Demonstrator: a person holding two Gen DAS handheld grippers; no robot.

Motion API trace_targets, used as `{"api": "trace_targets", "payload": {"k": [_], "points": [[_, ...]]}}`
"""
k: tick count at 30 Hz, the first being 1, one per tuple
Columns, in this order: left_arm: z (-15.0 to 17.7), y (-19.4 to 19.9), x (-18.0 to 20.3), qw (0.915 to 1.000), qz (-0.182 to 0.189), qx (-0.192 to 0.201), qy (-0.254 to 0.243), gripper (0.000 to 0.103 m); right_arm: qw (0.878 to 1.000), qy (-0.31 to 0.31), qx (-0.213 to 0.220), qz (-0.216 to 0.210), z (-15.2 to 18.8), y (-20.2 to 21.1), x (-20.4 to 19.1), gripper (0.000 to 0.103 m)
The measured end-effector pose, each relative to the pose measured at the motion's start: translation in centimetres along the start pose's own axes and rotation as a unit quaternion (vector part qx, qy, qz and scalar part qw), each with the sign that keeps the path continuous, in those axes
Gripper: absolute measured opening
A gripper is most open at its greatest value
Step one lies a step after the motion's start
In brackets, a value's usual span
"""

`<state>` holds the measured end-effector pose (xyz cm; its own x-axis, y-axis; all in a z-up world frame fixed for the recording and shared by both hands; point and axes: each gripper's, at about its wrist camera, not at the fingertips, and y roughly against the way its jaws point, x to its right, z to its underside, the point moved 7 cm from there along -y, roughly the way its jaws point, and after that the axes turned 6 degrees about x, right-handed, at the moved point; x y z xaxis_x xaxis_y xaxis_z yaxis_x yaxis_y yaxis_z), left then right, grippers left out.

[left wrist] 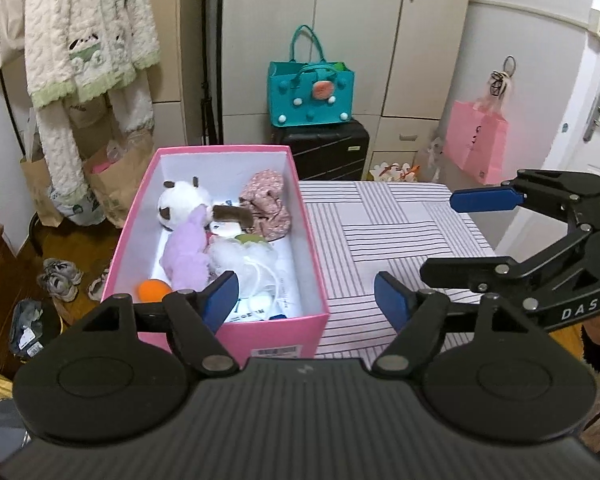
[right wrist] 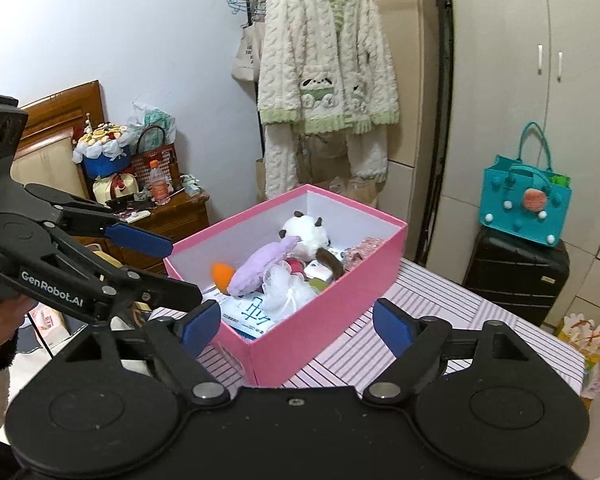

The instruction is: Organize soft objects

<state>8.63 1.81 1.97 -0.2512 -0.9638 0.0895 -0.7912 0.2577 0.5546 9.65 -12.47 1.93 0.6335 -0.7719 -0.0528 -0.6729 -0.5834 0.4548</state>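
Pink box [left wrist: 224, 332] stands open on the striped tablecloth [left wrist: 400, 232], at its left part; in the right wrist view the box [right wrist: 324, 320] sits at an angle, one corner toward the camera

Inside the box, packed together: white panda plush [left wrist: 182, 202] at the far end, purple plush [left wrist: 186, 250] just in front of it and touching it, pink floral fabric piece [left wrist: 268, 204] against the right wall, white mesh puff [left wrist: 236, 256] near the middle, orange ball [left wrist: 152, 290] in the near left corner. Printed packets lie flat under them on the box floor

Left gripper [left wrist: 306, 300] hovers over the near end of the box, blue pads spread wide apart, nothing between them. From the right wrist view it [right wrist: 176, 268] shows at the left side of the box, jaws apart and empty

Right gripper [right wrist: 296, 330] is held above the near corner of the box, fingers wide apart, holding nothing. In the left wrist view it [left wrist: 436, 236] reaches in from the right over the tablecloth, one blue pad [left wrist: 486, 199] visible, jaws parted

Behind: teal bag [left wrist: 310, 96] on a black suitcase [left wrist: 328, 152], cream fleece jacket [right wrist: 324, 60] hanging on a rack
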Motion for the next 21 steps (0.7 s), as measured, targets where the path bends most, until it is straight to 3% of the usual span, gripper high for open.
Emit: {"api": "trace_targets", "payload": {"k": [6,10,14,21], "points": [[0.3,0.6,1.2,0.9999,0.014,-0.004,-0.005,0.079,0.999,0.0,-0.014,0.042,1.0,1.6,0.1,0.1],[0.4,0.8,1.5,0.9999,0.013,0.001,-0.006,0.091,0.995,0.012,-0.042,0.085,1.6,2.1,0.2,0.101],[0.7,0.9,1.6,0.9996,0.028,0.0,0.008,0.096,0.994,-0.016,-0.028,0.104,2.2,3.3,0.8,0.101],[1.6,-0.1,1.5,0.9998,-0.018,-0.008,0.003,0.102,0.987,-0.082,-0.011,0.136,3.8,4.4,1.8,0.101]]}}
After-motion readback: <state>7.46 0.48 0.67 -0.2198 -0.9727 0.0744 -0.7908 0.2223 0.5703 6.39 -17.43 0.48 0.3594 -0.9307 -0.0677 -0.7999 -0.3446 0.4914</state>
